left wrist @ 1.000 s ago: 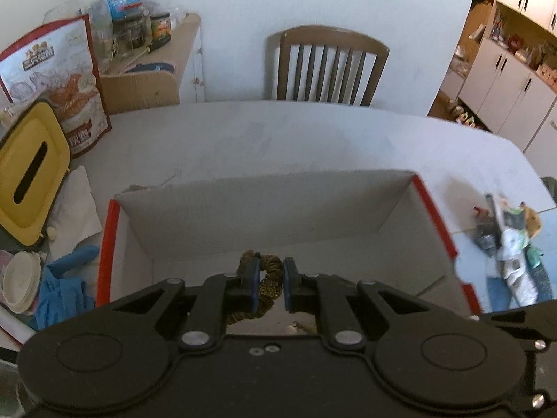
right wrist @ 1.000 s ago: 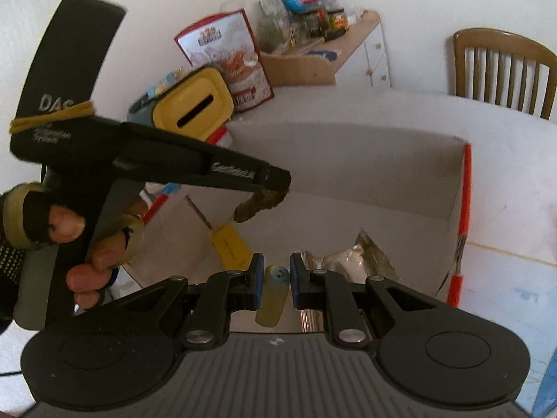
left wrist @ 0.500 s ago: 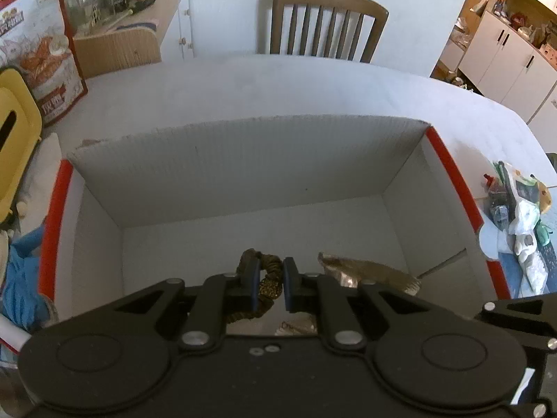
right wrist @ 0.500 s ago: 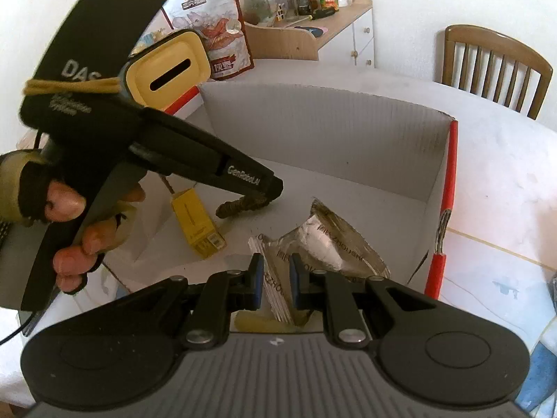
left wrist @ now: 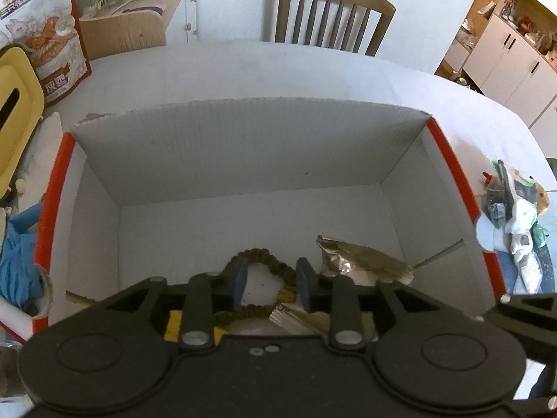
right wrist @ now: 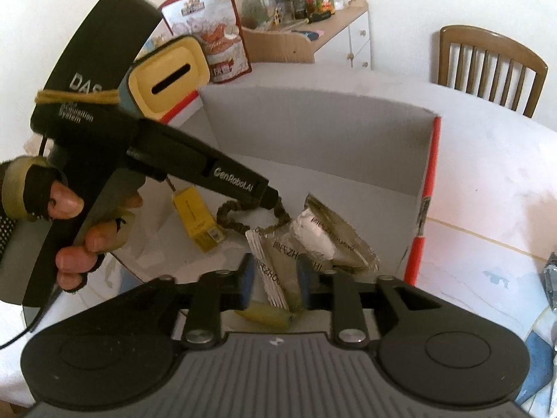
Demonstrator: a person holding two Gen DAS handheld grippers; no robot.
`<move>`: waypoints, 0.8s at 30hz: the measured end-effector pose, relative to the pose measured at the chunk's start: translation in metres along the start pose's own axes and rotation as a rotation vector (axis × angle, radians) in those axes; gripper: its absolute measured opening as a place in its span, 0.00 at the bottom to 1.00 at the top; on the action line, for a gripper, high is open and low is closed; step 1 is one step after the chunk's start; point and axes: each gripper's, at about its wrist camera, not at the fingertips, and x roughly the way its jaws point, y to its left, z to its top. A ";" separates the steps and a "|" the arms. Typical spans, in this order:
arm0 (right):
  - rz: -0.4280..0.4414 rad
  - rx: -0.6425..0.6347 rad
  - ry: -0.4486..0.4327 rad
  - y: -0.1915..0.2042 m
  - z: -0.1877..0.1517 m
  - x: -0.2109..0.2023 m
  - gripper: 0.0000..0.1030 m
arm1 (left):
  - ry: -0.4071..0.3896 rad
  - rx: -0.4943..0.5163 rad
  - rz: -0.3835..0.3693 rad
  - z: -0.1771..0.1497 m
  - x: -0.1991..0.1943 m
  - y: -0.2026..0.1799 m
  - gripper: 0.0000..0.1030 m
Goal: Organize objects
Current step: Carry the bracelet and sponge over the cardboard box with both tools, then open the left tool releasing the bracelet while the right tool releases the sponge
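A white cardboard box (left wrist: 243, 111) with red side edges stands open on the table. On its floor a brown fabric hair tie (left wrist: 257, 253) lies loose, just under my open left gripper (left wrist: 271, 280). Beside the tie lie crumpled silver packets (left wrist: 358, 261). In the right wrist view my right gripper (right wrist: 275, 278) is open above a pale yellow object (right wrist: 268, 313) and the silver packets (right wrist: 313, 233). A small yellow carton (right wrist: 196, 221) rests by the hair tie (right wrist: 226, 219). The left gripper (right wrist: 274, 198), held by a hand (right wrist: 66, 205), reaches into the box (right wrist: 430, 174).
A yellow slotted container (left wrist: 14, 104) and a printed snack bag (left wrist: 45, 35) stand left of the box. A blue glove (left wrist: 17, 264) lies by its left wall. Wrappers (left wrist: 518, 216) are piled to the right. A wooden chair (left wrist: 334, 14) stands behind the table.
Both grippers have opened. The hair tie left the left gripper and now lies on the box floor. The pale yellow object left the right gripper and lies in the box.
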 end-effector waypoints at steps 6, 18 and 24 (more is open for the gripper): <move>-0.003 -0.002 -0.077 -0.002 0.004 -0.028 0.55 | -0.032 -0.002 0.002 -0.001 -0.021 -0.007 0.41; 0.001 0.024 -0.178 -0.016 0.003 -0.091 0.58 | -0.129 0.017 -0.011 -0.009 -0.069 -0.030 0.56; -0.010 0.032 -0.215 -0.028 -0.009 -0.123 0.65 | -0.181 0.032 -0.015 -0.017 -0.093 -0.050 0.62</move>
